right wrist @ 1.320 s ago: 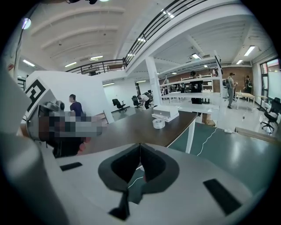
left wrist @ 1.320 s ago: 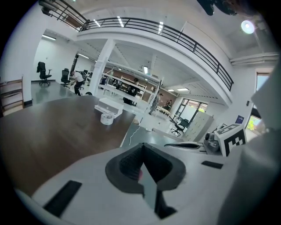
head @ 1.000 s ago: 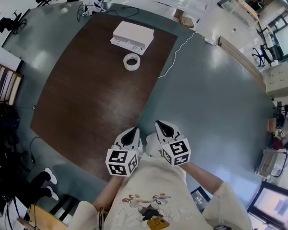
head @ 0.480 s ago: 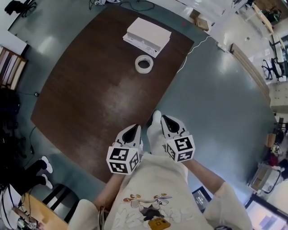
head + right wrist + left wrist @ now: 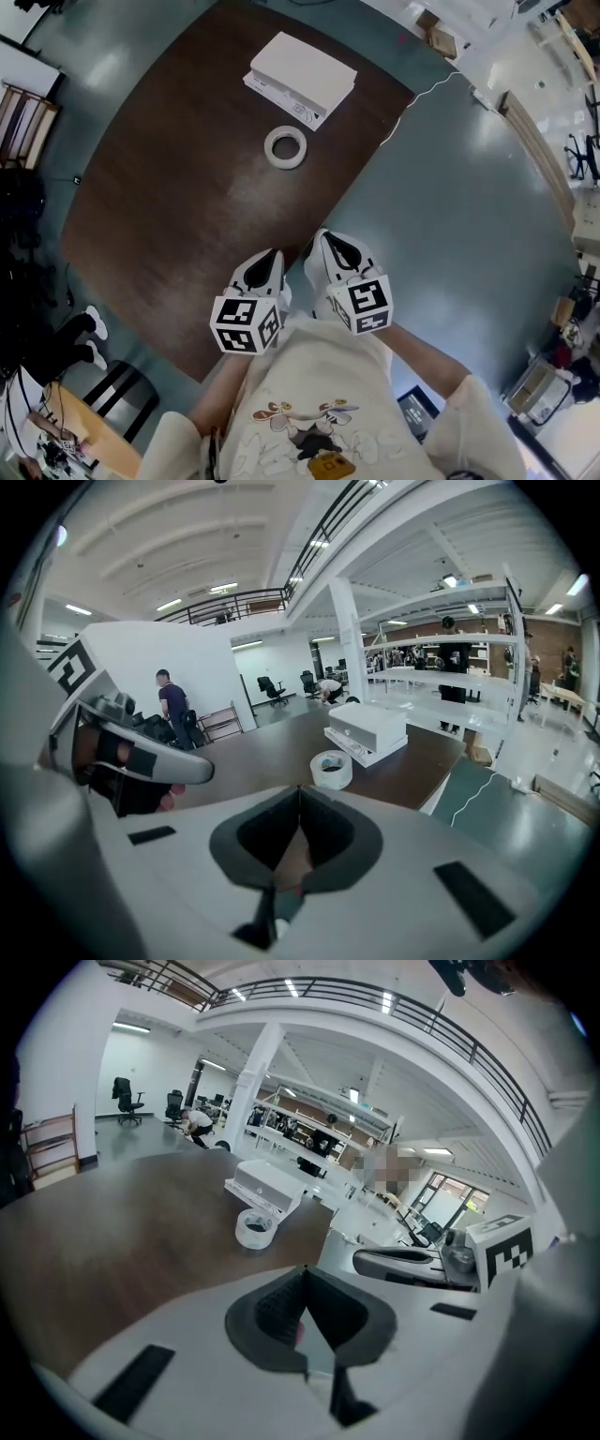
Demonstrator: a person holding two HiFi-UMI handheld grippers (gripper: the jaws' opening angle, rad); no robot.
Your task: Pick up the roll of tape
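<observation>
Floor (image 5: 450, 244), grey-green and glossy, takes up most of what my head view gives me. On it stands a broad dark brown table (image 5: 159, 197) with rounded corners, running away from me toward the top of the view.

At the bottom of the head view I see the front of the pale printed shirt (image 5: 309, 412) and both forearms reaching forward.

A flat white box (image 5: 302, 77) lies on the far end of the table, turned at an angle to its edges.

My left gripper (image 5: 273, 255) and right gripper (image 5: 328, 244) are side by side close in front of the body, at the table's near edge, both pointing forward and down toward the tabletop. Each has its black-and-white marker cube at the rear. In the left gripper view the dark pads meet in a single seam, clenched on nothing. The right gripper view shows the same: pads pressed together, nothing between them. That view also catches the left gripper at its left edge, with fingers wrapped round the handle.

The roll of tape (image 5: 285, 147), pale with an open core, lies flat on the table, hole up. It sits just on my side of the box, with a thin strip of wood showing between them, and it is well apart from both grippers.

A thin white cord (image 5: 401, 105) snakes across the floor past the table's far right corner.
</observation>
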